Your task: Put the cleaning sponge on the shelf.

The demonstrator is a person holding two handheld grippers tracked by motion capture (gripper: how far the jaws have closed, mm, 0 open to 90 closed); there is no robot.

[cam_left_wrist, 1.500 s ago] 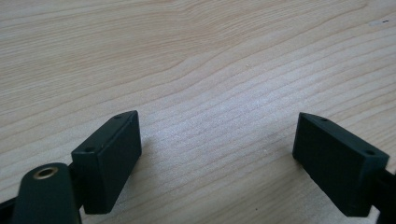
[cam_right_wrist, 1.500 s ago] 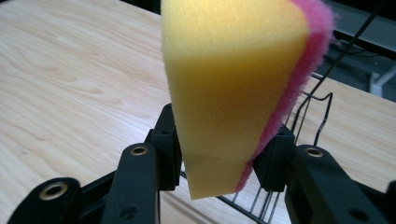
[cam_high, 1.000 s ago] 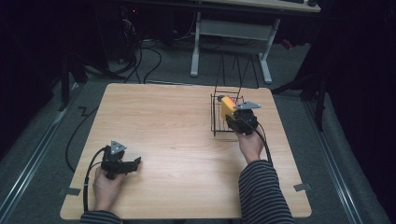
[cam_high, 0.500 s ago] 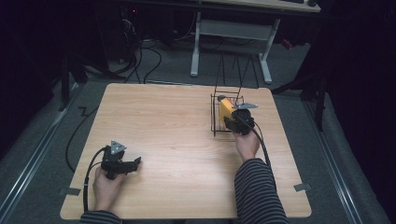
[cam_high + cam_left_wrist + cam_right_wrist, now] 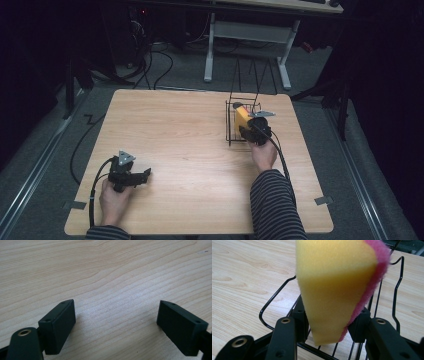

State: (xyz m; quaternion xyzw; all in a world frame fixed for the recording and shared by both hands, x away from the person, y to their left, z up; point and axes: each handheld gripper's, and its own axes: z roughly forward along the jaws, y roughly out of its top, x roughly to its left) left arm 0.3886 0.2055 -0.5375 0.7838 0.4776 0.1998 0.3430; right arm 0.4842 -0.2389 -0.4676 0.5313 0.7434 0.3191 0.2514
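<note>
Compared with the frames one second and half a second ago, the right hand has drawn slightly toward the person and the sponge now sits lower against the rack; the left hand has not shifted.

Left side: the left gripper rests near the front-left corner of the light wooden table, held by the left hand. Its jaws stand wide apart over bare wood, grasping nothing.

Right side: the right gripper, held by the right hand, is clenched on a yellow foam sponge with a pink scouring layer. The jaws pinch the sponge at its lower, narrow end, so the foam is compressed there and flares wider above. The sponge stands over the near edge of a black wire rack on the right half of the table.

Procedure, as judged: the step in hand appears to be placing the sponge into the rack or lifting it out; the frames do not settle which.
- Maintain jaw pressure until the sponge is supported.
- Move vertically, clear of the wires; foam can snag and drag the light rack.
- Keep the idle gripper parked.
</note>
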